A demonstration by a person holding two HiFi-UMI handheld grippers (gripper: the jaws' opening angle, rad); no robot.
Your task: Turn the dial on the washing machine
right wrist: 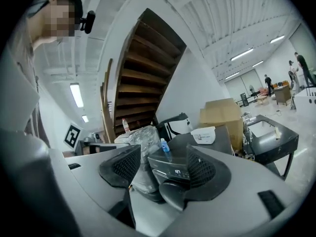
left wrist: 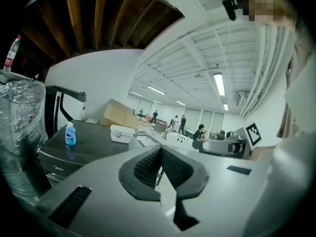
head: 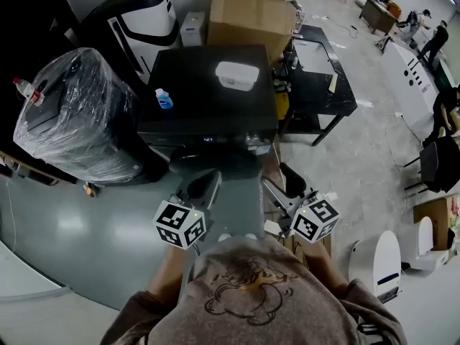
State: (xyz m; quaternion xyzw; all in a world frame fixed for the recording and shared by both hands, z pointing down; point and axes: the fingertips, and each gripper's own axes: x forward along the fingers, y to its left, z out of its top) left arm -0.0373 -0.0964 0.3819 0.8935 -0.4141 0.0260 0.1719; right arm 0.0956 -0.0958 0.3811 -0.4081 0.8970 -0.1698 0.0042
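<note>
washing machine (head: pixel 208 113) stands ahead of both grippers, well apart from them, with a small blue bottle (head: pixel 164 99) and a white tub (head: pixel 236 75) on its lid. left gripper (left wrist: pixel 160 154) has its jaws closed together on nothing. right gripper (right wrist: pixel 160 169) has its jaws wide apart and empty, the machine's front panel (right wrist: pixel 174 172) framed between them.

Blue bottle (head: pixel 164 99) and white tub (head: pixel 236 75), ahead of the left gripper (head: pixel 203 187); plastic-wrapped bundle (head: pixel 79 113), to its forward left; cardboard boxes (head: pixel 251 16), farther ahead; black table (head: pixel 327 92), forward right of the right gripper (head: pixel 279 191).
</note>
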